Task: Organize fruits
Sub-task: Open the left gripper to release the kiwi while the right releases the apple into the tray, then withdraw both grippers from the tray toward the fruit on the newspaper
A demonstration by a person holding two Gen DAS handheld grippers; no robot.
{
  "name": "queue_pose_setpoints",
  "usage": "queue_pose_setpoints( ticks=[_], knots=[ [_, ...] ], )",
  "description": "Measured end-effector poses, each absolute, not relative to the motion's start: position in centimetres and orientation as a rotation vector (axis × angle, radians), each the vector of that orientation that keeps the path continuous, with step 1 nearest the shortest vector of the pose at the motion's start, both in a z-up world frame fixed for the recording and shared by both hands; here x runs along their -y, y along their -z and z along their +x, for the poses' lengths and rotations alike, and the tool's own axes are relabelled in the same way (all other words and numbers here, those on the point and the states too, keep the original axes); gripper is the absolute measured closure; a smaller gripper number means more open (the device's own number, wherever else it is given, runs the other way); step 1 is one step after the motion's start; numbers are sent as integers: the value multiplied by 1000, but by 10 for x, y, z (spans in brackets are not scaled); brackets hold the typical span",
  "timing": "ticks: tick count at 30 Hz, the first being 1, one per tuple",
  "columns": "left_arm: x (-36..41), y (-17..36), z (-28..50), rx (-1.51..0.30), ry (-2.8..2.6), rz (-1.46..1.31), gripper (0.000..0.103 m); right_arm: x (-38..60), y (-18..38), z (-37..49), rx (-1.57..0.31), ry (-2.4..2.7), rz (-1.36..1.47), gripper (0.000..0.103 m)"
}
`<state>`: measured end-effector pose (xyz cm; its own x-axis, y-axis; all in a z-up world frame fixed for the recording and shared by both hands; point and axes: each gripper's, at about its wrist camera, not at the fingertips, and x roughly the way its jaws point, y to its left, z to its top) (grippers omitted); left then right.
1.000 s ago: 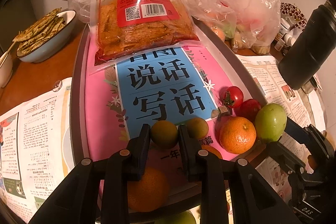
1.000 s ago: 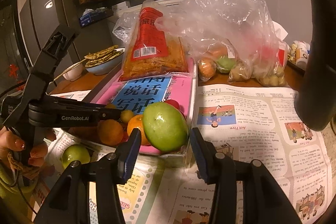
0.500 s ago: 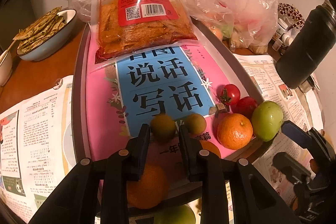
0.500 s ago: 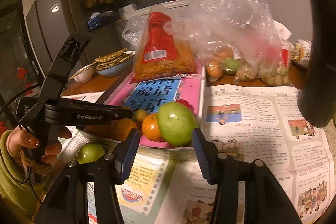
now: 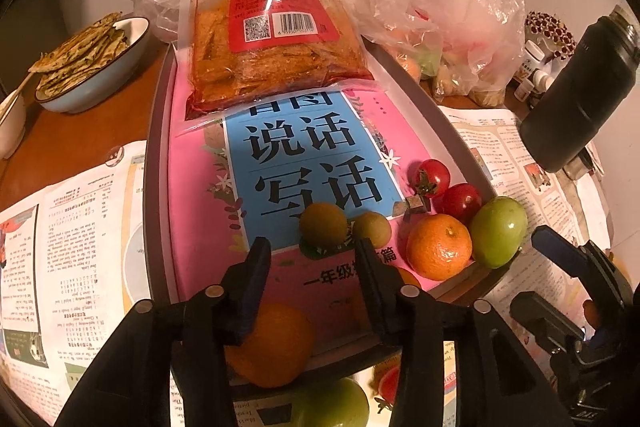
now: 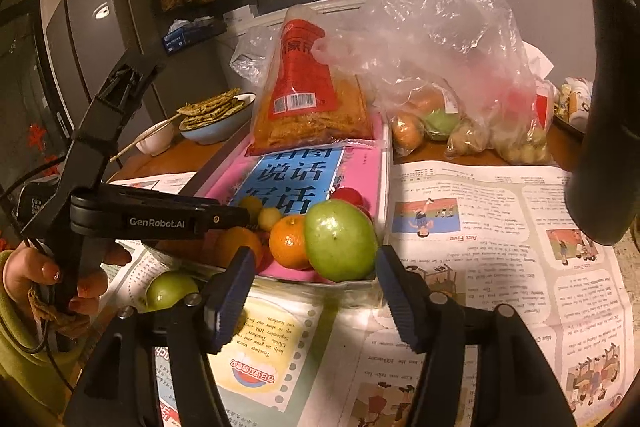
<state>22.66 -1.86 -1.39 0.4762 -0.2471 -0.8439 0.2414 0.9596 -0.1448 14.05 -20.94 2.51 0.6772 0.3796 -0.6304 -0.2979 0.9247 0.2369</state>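
Left wrist view: we have our left gripper low in the frame over the tray, its jaws just opened and clear of the small lime that sits right ahead of them on the pink book. We judge this a release: the lime rests free beside a second small one. To the lower right of them lie an orange, a green apple and two tomatoes, all bunched at the tray's near corner, which looks like the gathering spot. Another orange lies under the jaws at the tray's edge.

In the right wrist view, our right gripper has also just widened and stands empty, with that apple centred ahead and untouched; glossy and round, it fills much of the gap. One more apple waits off the tray at lower left on the newspaper, likely still to be sorted. Bagged fruit sits at upper right.
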Motion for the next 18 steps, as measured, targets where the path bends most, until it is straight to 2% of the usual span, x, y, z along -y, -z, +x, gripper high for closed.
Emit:
queue_pose_setpoints(
  ticks=[3,6,8,10,18],
  knots=[
    [18,12,225,-1028,295,-5,55,211,-29,137,-721,-380,123,35],
    [17,8,222,-1018,295,-8,48,211,-33,132,-708,-377,122,34],
    [15,5,220,-1012,298,-22,43,211,-34,131,-707,-367,121,31],
    [15,1,218,-1005,299,-26,43,211,-35,130,-703,-363,122,27],
    [11,-22,202,-946,295,-41,34,207,-41,123,-694,-361,108,25]
  ],
)
